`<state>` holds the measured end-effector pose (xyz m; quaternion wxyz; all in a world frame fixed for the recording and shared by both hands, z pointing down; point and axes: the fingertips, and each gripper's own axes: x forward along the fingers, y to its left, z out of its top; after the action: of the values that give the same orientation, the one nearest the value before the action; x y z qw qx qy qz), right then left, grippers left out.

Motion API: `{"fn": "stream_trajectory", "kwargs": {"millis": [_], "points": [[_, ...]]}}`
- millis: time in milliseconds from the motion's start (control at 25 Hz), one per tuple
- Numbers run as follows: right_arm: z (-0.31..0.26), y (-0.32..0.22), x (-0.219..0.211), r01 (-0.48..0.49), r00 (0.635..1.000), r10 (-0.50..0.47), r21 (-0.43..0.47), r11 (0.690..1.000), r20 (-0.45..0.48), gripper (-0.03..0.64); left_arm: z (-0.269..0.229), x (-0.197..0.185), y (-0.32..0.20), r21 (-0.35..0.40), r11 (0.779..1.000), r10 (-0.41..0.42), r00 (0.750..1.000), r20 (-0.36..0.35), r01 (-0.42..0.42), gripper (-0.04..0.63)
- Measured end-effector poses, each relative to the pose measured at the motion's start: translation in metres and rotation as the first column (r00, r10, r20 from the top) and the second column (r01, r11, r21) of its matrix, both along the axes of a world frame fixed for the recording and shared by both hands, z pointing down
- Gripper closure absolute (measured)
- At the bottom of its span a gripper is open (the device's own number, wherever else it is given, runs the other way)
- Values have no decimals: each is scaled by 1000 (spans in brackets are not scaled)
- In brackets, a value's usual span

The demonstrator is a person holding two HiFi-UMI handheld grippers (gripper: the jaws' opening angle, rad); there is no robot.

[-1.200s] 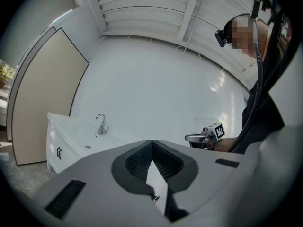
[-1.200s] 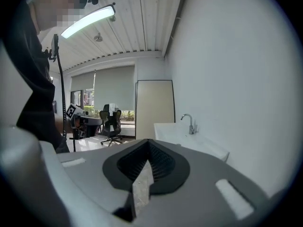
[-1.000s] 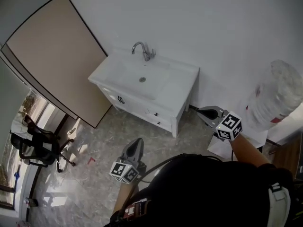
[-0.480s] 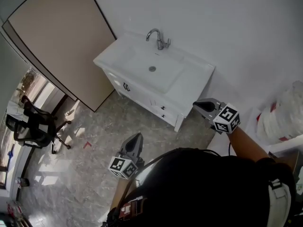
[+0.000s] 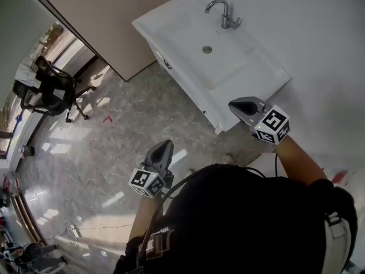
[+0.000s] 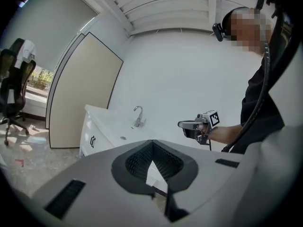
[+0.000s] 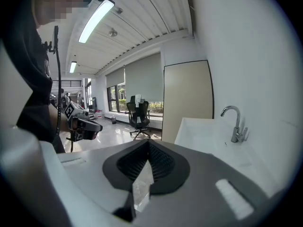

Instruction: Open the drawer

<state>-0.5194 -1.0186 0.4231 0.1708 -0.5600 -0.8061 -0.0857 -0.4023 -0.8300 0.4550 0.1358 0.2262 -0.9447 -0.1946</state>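
Left gripper (image 5: 164,147), right gripper (image 5: 236,105) — jaws closed together, holding nothing, mid-frame. Vanity drawer (image 5: 174,76), upper centre — shut, handle (image 5: 167,64) untouched; approach, grasp and pull all remain.

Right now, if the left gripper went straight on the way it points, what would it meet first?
Probably the front of the white vanity, which shows straight beyond the left gripper; open floor lies between them, and exact depth is unclear.

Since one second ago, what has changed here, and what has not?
Both grippers moved toward the vanity: the right gripper is now by its near corner, the left gripper over the floor. Nothing was grasped or released. Jaws stayed shut and empty; drawers stayed closed.
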Motion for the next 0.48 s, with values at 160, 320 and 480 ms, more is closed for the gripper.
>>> {"fn": "stream_trajectory", "kwargs": {"millis": [160,320,480], "points": [[30,12,-16,58,998,-58,-1,998,-28,620,43,1,-17,-15,1000,-26,997,-78,25,597],[54,28,-13,72,996,-72,6,997,-51,620,83,5,-17,-12,1000,-14,991,-135,13,597],[78,39,-15,58,996,-58,10,998,-65,620,119,-8,-19,20,1000,20,988,-153,-17,597]]}}
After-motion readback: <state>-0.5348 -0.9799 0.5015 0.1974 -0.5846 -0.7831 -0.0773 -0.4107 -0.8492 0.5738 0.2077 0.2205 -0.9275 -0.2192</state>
